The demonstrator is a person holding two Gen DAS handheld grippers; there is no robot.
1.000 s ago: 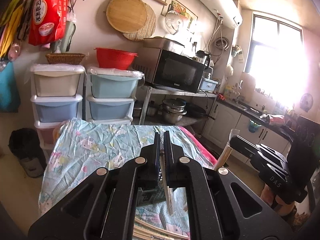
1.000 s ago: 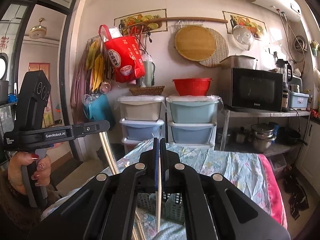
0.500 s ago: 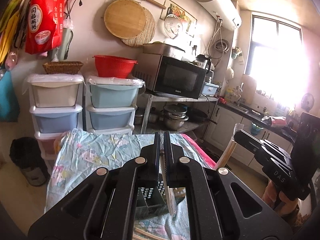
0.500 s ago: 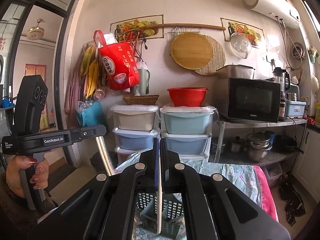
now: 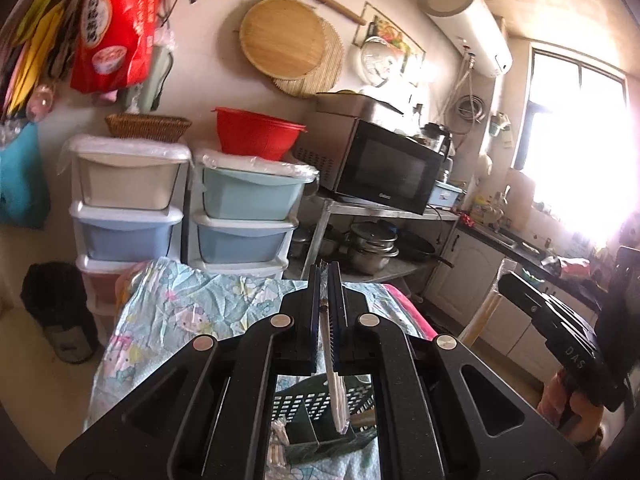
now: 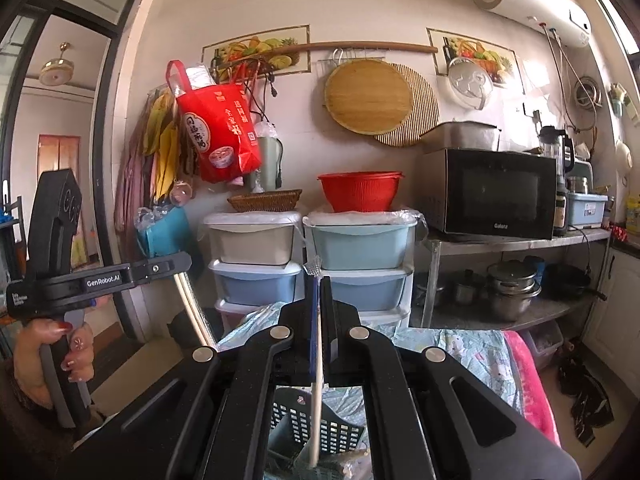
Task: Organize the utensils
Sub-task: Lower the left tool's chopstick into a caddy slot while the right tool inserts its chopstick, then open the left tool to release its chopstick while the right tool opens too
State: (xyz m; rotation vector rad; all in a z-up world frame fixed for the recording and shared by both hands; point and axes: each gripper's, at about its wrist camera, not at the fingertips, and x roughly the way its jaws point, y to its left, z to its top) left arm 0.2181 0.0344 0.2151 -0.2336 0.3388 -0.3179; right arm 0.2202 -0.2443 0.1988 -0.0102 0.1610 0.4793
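My left gripper (image 5: 327, 276) has its jaws pressed onto a wrapped pair of chopsticks (image 5: 334, 380), which hangs down between them with its lower end just over the dark green slotted utensil basket (image 5: 320, 404) directly below. My right gripper (image 6: 319, 286) is likewise clamped on its own wrapped chopsticks (image 6: 316, 400) (the crimped wrapper end pokes up above the fingertips), and that pair's lower tip sits inside or just over the basket (image 6: 340, 434) beneath it; I cannot tell which compartment. A few more wrapped utensils (image 5: 279, 444) lie beside the basket, below and to the left of my left tool. Ahead of both grippers stretches the table under a pale blue cartoon-print cloth (image 5: 180, 312), with a pink edge (image 6: 528, 380) on the right. Beyond it stand stacked plastic drawer bins (image 6: 356, 248), a red colander (image 6: 360, 192) on top of them, and further right a black microwave (image 6: 488, 196) on a metal shelf.
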